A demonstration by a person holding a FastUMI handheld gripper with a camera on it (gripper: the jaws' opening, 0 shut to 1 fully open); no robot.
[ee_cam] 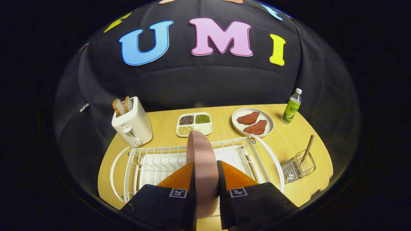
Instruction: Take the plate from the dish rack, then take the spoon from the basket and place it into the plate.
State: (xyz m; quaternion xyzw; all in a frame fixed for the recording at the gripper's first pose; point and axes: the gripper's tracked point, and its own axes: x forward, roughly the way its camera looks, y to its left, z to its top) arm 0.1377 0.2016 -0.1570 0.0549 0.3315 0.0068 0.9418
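Note:
A pink plate (202, 160) stands on edge between my two orange fingers, and my gripper (205, 170) is shut on it, both fingers pressing its faces. It hangs above the white wire dish rack (151, 160), whose slots below look bare. To the right of the rack stands a small wire basket (297, 166) with the spoon (308, 147) in it, its brown handle leaning up and to the right. The spoon's bowl is hidden inside the basket.
Beyond the rack on the wooden table (289, 141) stand a white toaster (133, 123) with bread slices, a divided dish (194, 124) of beans and grains, a white plate (253, 123) with two red meat pieces, and a green bottle (292, 107) at the far right.

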